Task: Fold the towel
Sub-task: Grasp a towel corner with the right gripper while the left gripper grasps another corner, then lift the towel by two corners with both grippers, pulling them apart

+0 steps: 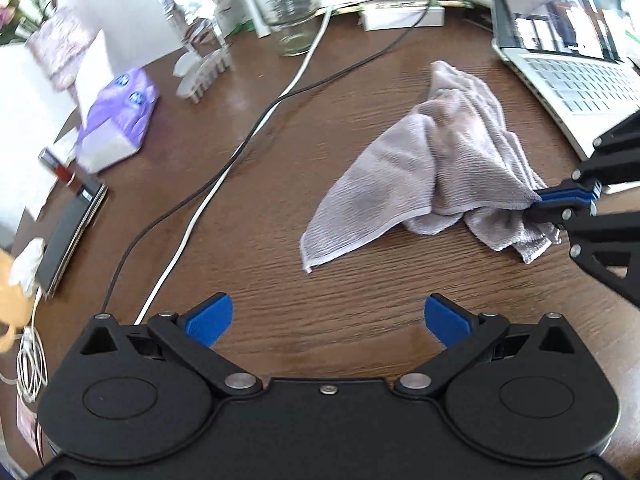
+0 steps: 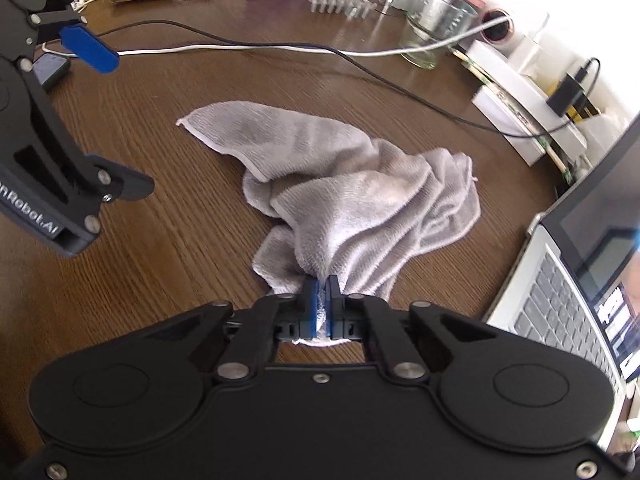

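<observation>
On the left, your left gripper hung over bare table with its jaws spread wide and nothing between them. The nearest free corner of the towel pointed toward it, lying flat on the wood a little ahead of its fingertips. The black cable and white cable ran past on that side, clear of the cloth.

The towel itself lay crumpled in the middle of the table, bunched into ridges, with the laptop just beyond it on the right.

On the right, your right gripper was clenched on a bunched edge of the towel, cloth pinched between the blue pads.

The step in hand looked like getting a second hold so the cloth could be spread. To do it well, you probably needed to take that flat corner by its hem alone, one layer, low and close to the wood. You also had to keep the right grip firm and hold off pulling until both corners were secure. Drawing the two apart away from the laptop and the glass seemed safest.
</observation>
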Motion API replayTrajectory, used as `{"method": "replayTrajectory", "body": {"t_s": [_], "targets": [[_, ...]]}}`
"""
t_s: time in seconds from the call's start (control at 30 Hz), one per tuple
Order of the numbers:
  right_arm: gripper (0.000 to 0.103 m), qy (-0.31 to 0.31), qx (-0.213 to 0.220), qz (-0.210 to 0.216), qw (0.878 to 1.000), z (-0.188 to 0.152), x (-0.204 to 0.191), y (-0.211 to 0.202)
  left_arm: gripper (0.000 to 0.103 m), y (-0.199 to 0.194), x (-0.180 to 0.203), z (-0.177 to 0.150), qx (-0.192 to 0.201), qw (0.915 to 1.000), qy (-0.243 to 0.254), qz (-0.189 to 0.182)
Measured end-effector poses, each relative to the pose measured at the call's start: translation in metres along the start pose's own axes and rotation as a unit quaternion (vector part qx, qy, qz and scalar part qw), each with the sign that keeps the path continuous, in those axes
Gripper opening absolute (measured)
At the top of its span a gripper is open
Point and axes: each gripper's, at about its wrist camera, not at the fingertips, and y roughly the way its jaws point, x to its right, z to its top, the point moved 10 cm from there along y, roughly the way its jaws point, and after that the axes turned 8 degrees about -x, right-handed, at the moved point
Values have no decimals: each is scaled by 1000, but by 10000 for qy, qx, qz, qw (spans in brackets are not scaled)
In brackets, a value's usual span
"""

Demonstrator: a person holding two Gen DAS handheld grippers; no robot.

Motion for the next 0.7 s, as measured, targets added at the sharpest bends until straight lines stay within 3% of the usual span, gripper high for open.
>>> {"method": "replayTrajectory", "body": {"t_s": [0.17, 0.23, 0.4, 0.43, 0.5, 0.53, 0.63, 0.7], "targets": [[4, -12, 40, -117, 9999, -4, 6, -12, 103, 5, 11, 9, 401, 9928, 1116, 146], [4, -50, 39, -114, 9999, -6, 6, -15, 103, 12, 16, 13, 514, 9827, 1772, 178], [4, -42, 24, -51, 10000, -5, 6, -15, 103, 24, 21, 13, 620, 9599, 2735, -52], [4, -29, 31, -35, 10000, -5, 7, -15, 103, 27, 22, 12, 602, 9531, 2965, -116], [4, -18, 34, -12, 10000, -4, 8, -14, 103, 29, 28, 9, 730, 9279, 3647, -271], [4, -7, 36, 1, 10000, -4, 8, -14, 103, 28, 31, 9, 774, 9196, 3831, -393], [4, 39, 38, 49, 10000, -5, 9, -13, 103, 31, 35, 9, 790, 9079, 4074, -592], [4, 67, 32, 61, 10000, -5, 10, -12, 101, 35, 40, 9, 834, 8937, 4371, -568]]}}
